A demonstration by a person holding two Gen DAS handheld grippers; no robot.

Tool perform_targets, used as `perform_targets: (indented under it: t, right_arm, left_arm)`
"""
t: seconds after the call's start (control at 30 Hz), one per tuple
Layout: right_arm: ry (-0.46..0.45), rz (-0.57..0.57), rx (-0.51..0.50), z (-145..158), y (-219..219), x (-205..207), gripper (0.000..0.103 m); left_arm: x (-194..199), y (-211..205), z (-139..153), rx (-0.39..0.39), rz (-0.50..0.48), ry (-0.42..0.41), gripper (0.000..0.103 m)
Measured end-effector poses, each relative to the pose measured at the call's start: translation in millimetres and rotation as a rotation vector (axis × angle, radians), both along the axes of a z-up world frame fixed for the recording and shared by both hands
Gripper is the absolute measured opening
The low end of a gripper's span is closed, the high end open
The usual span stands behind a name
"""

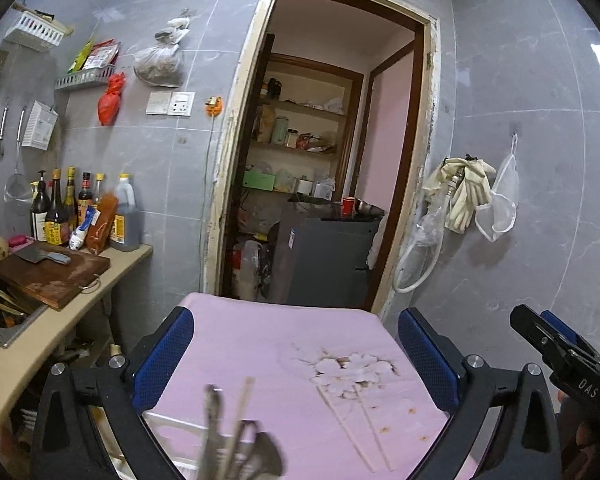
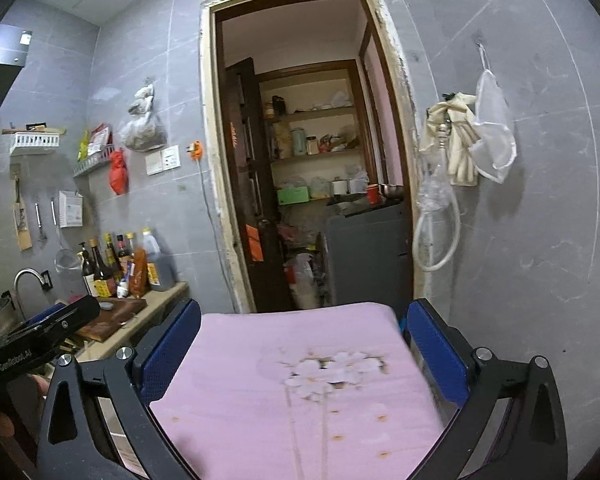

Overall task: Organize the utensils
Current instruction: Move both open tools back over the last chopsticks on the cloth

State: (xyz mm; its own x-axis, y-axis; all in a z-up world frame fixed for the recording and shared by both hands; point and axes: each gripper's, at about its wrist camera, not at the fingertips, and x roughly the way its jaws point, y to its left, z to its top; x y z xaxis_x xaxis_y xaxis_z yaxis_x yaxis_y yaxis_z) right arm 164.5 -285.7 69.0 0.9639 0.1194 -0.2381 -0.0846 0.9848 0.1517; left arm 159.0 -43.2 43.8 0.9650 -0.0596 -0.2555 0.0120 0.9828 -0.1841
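Both grippers stand with their blue pads spread wide and nothing between them. The left gripper (image 1: 296,364) hangs above a pink cloth-covered surface (image 1: 260,344) printed with pale flowers, and the right gripper (image 2: 304,356) hangs above the same cloth, just to the right of the left one; each shows at the edge of the other's view. At the near edge of the left wrist view, below the left gripper, a blurred cluster of utensils (image 1: 236,440) stands upright: a pale chopstick-like stick and some dark metal pieces, apparently in a holder that is too blurred to make out. To the left runs a beige counter (image 1: 60,332) carrying a wooden cutting board (image 1: 52,276) with a cleaver (image 1: 44,256) lying on it, and a row of sauce bottles (image 1: 80,212) against the grey tiled wall at the far end. More chopsticks (image 1: 10,306) lie in the sink (image 1: 4,328) at the near left. Straight ahead, an open doorway (image 1: 320,160) shows pantry shelves, and to its right gloves (image 1: 466,196) and a mesh bag (image 1: 500,208) hang on the wall.
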Motion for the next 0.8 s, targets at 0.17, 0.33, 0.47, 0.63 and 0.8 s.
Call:
perform_targets:
  t: [0.17,0.33,0.47,0.63,0.8]
  right_arm:
    - [0.019,0.025,-0.017,-5.5,-32.6,17.9,0.102]
    - [0.043,0.041,-0.011,-16.9,-58.5,38.6,0.102]
    - [0.063,0.054,0.001,-30.3,-78.8,60.0,0.102]
    - [0.070,0.070,0.008,-48.4,-95.8,81.8,0.102]
    - [0.116,0.090,0.011,-73.3,-104.4,107.4,0.102]
  left_arm:
    - [11.3,-34.6,-7.4,0.009,0.022,0.015,0.103]
    - [24.6,-56.7,-13.7,0.022,0.047,0.048,0.103]
    - [39.7,-74.5,-17.1,0.039,0.064,0.061,0.103]
    - [57.6,-92.0,-26.6,0.054,0.088,0.061,0.103]
    - [84.0,-108.4,-50.5,0.057,0.112,0.116,0.103]
